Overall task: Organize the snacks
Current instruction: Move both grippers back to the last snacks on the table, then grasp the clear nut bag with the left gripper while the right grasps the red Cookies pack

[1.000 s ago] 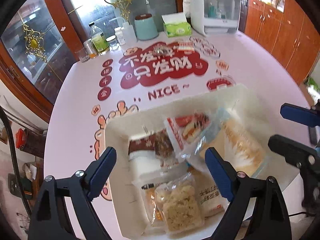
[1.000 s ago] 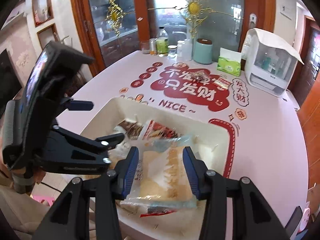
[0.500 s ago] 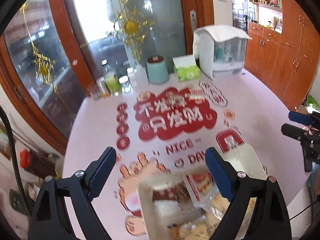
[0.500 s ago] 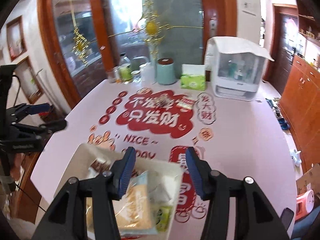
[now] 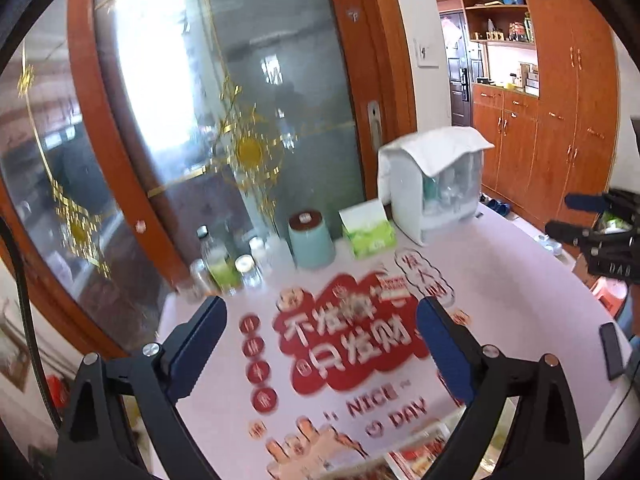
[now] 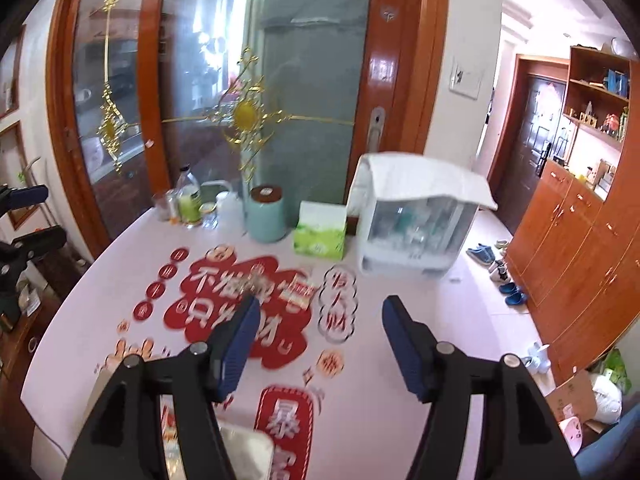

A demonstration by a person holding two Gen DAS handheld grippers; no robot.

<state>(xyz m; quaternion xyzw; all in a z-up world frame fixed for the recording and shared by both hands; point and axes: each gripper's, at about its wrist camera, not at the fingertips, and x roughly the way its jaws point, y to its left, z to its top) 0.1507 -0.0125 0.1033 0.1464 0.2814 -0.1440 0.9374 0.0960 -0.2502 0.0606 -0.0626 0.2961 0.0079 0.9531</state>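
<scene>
Two grippers hang above a pale pink surface (image 6: 400, 280), each with black arms and blue ribbed pads. The left gripper (image 5: 322, 344) has its jaws spread wide and opening, with nothing between them. The right gripper (image 6: 320, 340) also has its jaws apart and opening, empty.

Snacks (image 5: 412, 456) lie in a white tray (image 6: 248, 452) at the near edge of the surface, below the jaws; only blurred red and pale wrappers show. In the right wrist view the tray's rounded corner sits at the near left, under the left-hand jaw.

Printed on the smooth surface is a large red cloud-shaped decal (image 6: 240, 304) with white characters, ringed by small red discs. A small red and white packet (image 6: 298, 292) lies on it.

Along the far edge stand a clear bottle with a green label (image 6: 189, 200), several small jars, a mint-green round canister with a brown lid (image 6: 266, 214), a green and white tissue box (image 6: 320, 236), and a boxy white cabinet with clear panels (image 6: 416, 228), draped with a white cloth.

Behind these rises a glass door (image 6: 280, 80) framed in glossy reddish wood, with gold ornaments. Orange-brown wooden cupboards (image 6: 580, 240) line the right wall, and shoes (image 6: 496, 268) lie on the pale floor.
</scene>
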